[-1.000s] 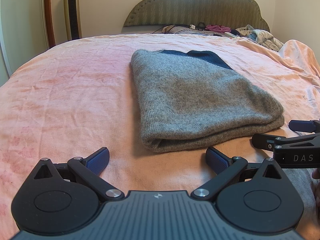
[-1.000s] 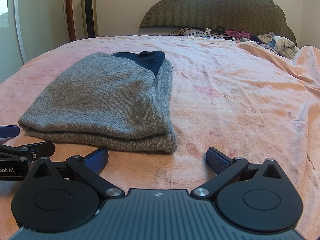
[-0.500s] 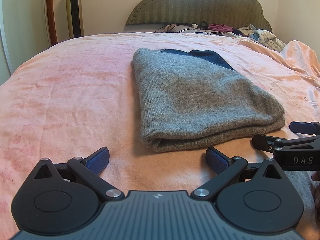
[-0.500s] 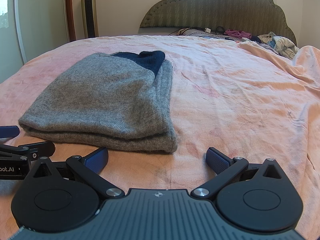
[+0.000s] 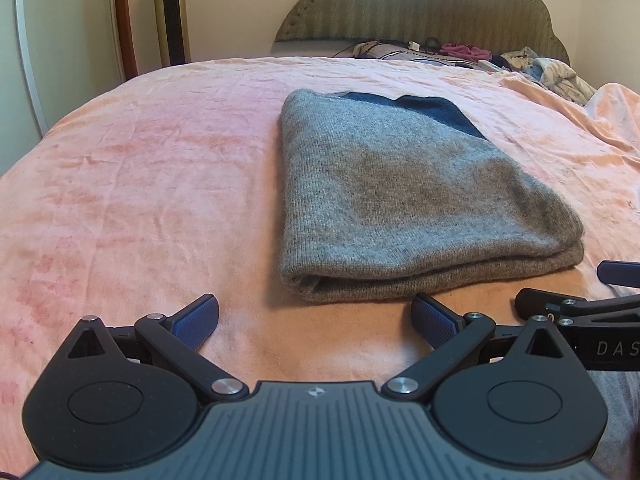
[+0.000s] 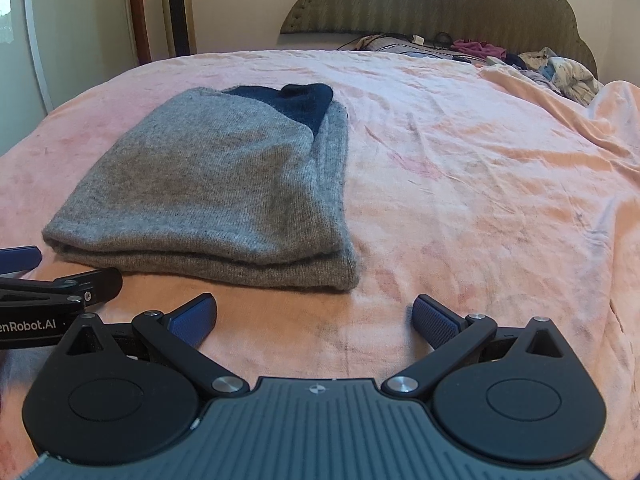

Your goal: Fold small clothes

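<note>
Almost nothing differs from half a second ago. In the left wrist view, the left gripper (image 5: 316, 316) hangs released over the pink bedspread (image 5: 140, 200), holding nothing. The folded grey sweater (image 5: 404, 204) stays flat at frame centre, untouched. In the right wrist view, the right gripper (image 6: 314, 316) likewise remains spread and empty, the sweater at centre left.

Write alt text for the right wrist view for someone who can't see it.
A folded grey sweater with a dark blue part at its far end lies on a pink bedspread. The open right hand-held gripper is just short of it, holding nothing.
</note>
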Tool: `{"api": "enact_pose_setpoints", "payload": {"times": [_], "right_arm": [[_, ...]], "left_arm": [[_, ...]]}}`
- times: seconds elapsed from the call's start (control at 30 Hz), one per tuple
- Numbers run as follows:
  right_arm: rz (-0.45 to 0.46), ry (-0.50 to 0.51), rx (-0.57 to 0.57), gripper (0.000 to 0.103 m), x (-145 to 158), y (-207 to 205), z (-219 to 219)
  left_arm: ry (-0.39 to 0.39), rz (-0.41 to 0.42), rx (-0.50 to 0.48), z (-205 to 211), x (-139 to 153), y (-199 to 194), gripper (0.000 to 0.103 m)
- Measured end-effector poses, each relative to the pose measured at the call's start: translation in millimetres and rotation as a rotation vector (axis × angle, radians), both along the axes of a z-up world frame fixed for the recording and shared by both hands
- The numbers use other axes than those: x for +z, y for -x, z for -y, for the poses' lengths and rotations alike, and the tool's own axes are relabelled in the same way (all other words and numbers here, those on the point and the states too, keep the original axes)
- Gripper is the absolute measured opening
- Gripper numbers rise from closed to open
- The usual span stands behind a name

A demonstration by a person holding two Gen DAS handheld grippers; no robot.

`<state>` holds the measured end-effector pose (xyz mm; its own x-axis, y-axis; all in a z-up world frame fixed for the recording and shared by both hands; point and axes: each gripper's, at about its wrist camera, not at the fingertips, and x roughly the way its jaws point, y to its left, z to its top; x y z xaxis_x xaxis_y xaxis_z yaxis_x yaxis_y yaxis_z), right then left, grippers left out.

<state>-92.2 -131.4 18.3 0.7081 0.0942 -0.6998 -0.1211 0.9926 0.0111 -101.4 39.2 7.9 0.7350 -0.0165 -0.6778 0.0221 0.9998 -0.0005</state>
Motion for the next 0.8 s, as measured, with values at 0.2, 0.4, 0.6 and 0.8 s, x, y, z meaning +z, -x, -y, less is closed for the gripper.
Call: {"api": "enact_pose_setpoints", "payload": {"times": [0.2,0.4,0.6,0.8], "right_arm": [[0.013,-0.002,-0.002,0.103,-0.9,1.5,0.5],[0.017,-0.003,-0.001,0.103,-0.8,2.8,1.4],[0.017,-0.003,0.0,0.103,-0.9,2.5,1.7],[0.017,-0.003,0.0,0.103,-0.9,2.6,1.7]], "left_arm": [[0.01,0.01,-0.016,-2.8,-0.3,3.5,0.103],[0.011,0.013,-0.017,-2.6,-0.5,3.9,0.103],[0.011,0.013,-0.017,-2.8,-0.5,4.1,0.103],[0.011,0.013,-0.017,-2.9,-0.5,4.1,0.103]]}}
